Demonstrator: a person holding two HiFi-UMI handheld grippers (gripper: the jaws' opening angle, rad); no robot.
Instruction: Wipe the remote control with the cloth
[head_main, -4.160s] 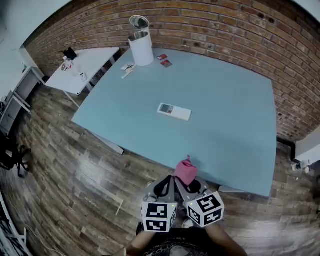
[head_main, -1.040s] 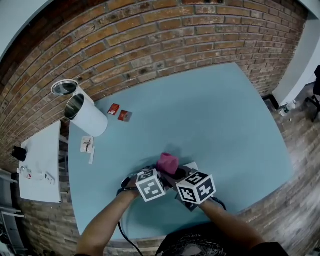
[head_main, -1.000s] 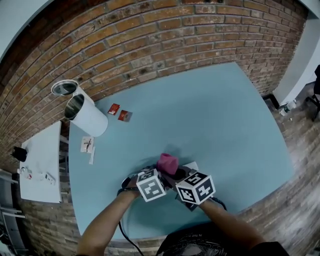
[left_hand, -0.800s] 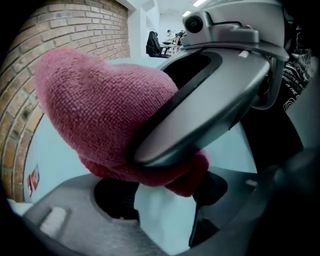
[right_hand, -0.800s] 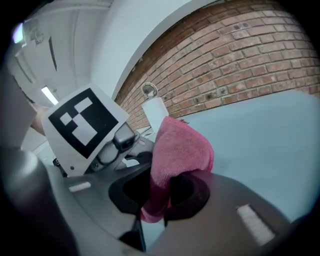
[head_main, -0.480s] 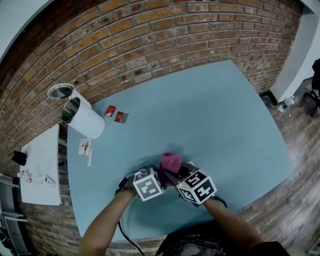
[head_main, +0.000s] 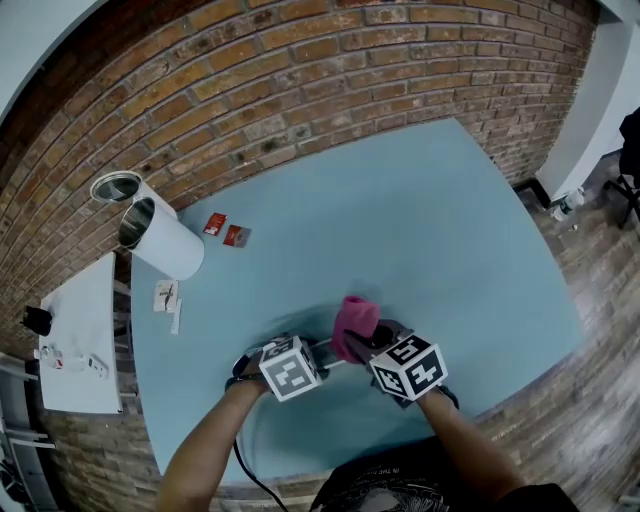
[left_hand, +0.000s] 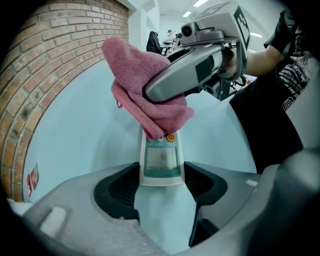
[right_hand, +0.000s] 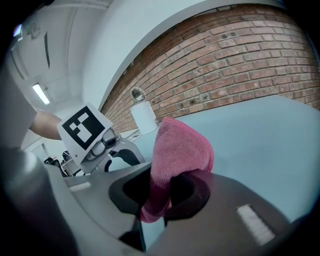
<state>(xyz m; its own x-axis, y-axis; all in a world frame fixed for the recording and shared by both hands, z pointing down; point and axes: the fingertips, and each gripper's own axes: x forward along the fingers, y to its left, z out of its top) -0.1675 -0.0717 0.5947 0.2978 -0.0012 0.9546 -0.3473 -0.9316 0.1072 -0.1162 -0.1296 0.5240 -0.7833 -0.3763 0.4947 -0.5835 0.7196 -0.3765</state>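
The left gripper and the right gripper share 1 build: smooth grey moulded shells with black pads lining the 2 jaws. Each carries a white cube printed with black square markers, the left cube and the right cube. A thin black cable runs from the left one. The person wears a black T-shirt with white print and a black glove on the right hand.

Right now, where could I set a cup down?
The table's right half, brick wall to front edge, is bare. Crowded: front centre, where left tool holds remote and right tool the cloth; bin and cards far left.
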